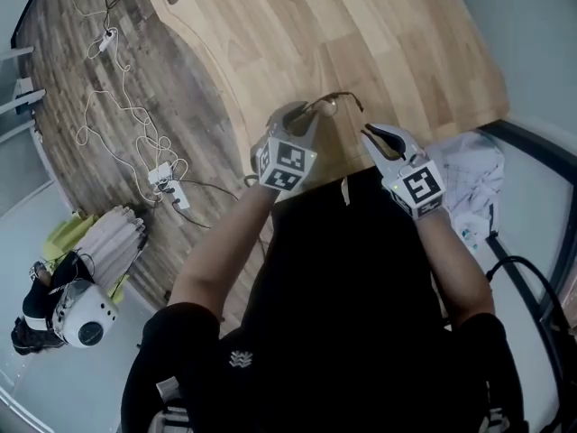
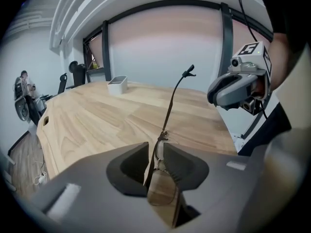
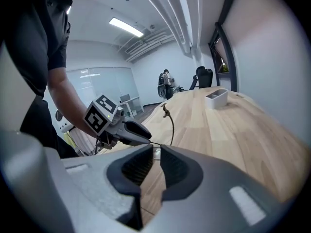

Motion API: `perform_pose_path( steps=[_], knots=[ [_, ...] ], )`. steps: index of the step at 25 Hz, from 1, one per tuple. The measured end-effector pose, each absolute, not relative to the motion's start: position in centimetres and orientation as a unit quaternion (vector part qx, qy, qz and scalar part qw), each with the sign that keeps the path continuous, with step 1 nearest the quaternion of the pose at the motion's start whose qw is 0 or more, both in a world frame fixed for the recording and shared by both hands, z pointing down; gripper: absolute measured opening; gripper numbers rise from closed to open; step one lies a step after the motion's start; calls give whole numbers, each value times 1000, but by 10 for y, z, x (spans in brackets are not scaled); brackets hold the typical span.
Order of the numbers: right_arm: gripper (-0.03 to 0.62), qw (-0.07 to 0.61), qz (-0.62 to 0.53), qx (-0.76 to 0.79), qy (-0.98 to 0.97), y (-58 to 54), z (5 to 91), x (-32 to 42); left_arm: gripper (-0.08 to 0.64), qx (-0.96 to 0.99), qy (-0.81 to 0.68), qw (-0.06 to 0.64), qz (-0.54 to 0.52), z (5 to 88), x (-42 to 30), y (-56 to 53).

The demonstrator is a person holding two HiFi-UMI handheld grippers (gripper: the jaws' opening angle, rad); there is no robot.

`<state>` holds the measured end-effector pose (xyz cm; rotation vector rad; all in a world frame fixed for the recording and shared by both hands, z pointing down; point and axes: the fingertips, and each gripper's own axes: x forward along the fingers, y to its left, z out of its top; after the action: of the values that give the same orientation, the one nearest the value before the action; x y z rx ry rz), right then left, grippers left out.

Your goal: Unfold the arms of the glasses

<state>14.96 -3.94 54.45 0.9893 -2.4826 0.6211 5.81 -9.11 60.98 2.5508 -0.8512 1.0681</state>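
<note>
The thin-framed glasses are at the front edge of the wooden table. In the left gripper view one lens stands edge-on between my left gripper's jaws, and an arm rises from the hinge, unfolded. The jaws stand apart around the frame, and I see no pad pressing on it. My right gripper hangs just right of the raised arm, not touching it. Its jaws are almost together with nothing between them. The right gripper view shows the arm beyond those jaws.
A small white tray stands far back on the table. Cables and a power strip lie on the floor to the left, with a white device beside them. Crumpled white material lies to the right of the table's edge.
</note>
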Motion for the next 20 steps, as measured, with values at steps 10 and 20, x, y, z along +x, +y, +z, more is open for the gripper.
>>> perform_pose_path(
  steps=[10, 20],
  knots=[
    [37, 181, 250, 365, -878, -51, 546, 163, 23, 866, -304, 133, 375, 626, 56, -93],
    [37, 193, 113, 296, -929, -53, 491, 115, 23, 899, -306, 92, 299, 572, 55, -86]
  ],
)
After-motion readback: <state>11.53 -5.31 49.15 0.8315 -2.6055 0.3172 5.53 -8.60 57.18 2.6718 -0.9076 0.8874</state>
